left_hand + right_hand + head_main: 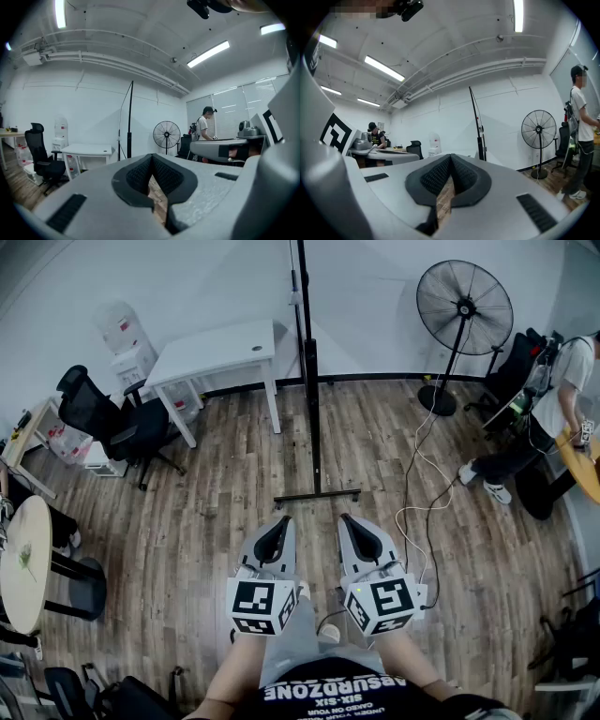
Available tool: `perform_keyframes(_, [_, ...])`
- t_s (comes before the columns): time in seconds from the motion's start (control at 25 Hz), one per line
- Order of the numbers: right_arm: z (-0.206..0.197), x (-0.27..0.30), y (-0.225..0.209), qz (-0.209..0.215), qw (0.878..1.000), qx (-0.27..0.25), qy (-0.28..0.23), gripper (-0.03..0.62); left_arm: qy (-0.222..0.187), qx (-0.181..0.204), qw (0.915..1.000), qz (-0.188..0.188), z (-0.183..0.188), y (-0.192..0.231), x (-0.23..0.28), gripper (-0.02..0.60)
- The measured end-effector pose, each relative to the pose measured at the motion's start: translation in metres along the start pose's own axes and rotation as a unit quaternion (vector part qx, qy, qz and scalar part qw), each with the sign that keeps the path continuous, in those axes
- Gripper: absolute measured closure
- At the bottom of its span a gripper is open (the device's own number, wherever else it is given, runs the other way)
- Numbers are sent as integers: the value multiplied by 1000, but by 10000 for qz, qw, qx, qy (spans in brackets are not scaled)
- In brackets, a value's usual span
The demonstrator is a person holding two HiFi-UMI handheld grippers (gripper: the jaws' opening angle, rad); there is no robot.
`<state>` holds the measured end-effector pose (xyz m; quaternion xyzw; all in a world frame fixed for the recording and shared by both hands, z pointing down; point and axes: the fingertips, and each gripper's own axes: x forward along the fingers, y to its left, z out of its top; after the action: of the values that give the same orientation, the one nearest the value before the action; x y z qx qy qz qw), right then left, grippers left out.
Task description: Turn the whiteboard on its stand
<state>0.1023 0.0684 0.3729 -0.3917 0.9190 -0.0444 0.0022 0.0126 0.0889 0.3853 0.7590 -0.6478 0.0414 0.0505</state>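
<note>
**Both grippers shut and empty, whiteboard standing edge-on ahead of them**

From the head view, the person is holding the left gripper (282, 521) and the right gripper (346, 519) side by side at waist height, both pointing forward over the wooden floor (225, 493). The whiteboard (302, 296) is standing straight ahead of the two, turned so only its thin edge is showing. The foot of its stand (319, 495) is lying just beyond the jaw tips, apart from them. A white table (216, 351) is sitting ahead and to the left of the left gripper. A pedestal fan (464, 307) is standing ahead and to the right of the right gripper, with a cable (417, 486) trailing over the floor towards that gripper.

In the left gripper view, the left gripper (152, 158) is keeping its jaws pressed together at the tips, with nothing between them. The whiteboard (130, 117) is rising beyond the jaws, slightly to their left, the fan (166, 135) just to their right, and the table (89, 150) and an office chair (40, 157) further left.

In the right gripper view, the right gripper (449, 158) is likewise holding its jaws closed on nothing. The whiteboard (477, 123) is standing beyond and slightly right of the jaws, the fan (539, 129) further right, and a person (581, 136) is standing at the far right.
</note>
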Motion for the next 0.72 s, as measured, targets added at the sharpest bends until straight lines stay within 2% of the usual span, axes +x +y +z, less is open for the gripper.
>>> perform_keyframes(0.24, [2,27,-8,67,10000,16,-5,595,-70,-99,9999,18,4,17,26,577])
perform_keyframes(0.72, [21,120,-52,-221,9996,11,-146,595,-160,-17,9994,-305,25,70,115,577])
